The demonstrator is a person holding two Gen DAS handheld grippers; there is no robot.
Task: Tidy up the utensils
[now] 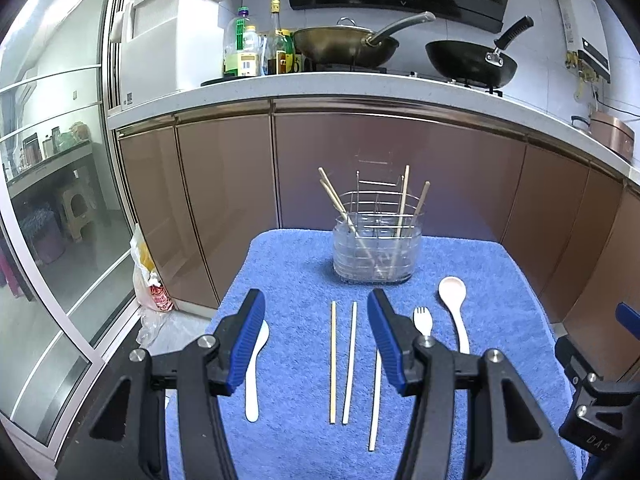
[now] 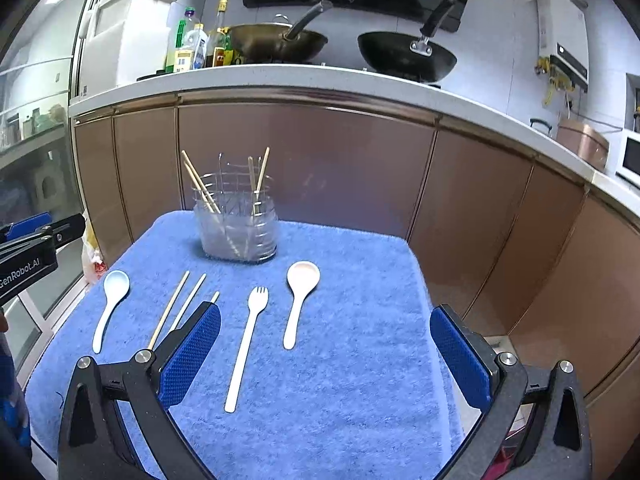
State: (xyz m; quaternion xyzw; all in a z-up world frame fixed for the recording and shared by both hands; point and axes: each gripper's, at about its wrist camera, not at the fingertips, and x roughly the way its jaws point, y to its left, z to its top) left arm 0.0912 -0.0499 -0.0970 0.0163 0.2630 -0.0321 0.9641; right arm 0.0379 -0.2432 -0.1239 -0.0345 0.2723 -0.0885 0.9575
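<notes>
On the blue towel [image 2: 340,360] that covers the table, 6 loose utensils lie in a row parallel to the near edge: a pale blue spoon [image 2: 110,306] toward the left edge, then 3 chopsticks [image 1: 333,364], a white fork [image 2: 246,344], and a cream spoon [image 2: 300,300] nearest the right edge. The clear holder [image 2: 238,226] with its wire rack stands at the far edge, 4 chopsticks already leaning inside. The left gripper [image 1: 316,344] hangs above the chopsticks with its jaws spread wide and nothing between them; the right gripper [image 2: 326,356] hangs over the fork and cream spoon, jaws equally wide and empty. All these pieces look light and rigid, and the plastic looks smooth, so likely to slip. The chopsticks are thin and lie flat in the pile, so a pinch across mid-shaft seems best; for spoons and fork, the narrow handle.
</notes>
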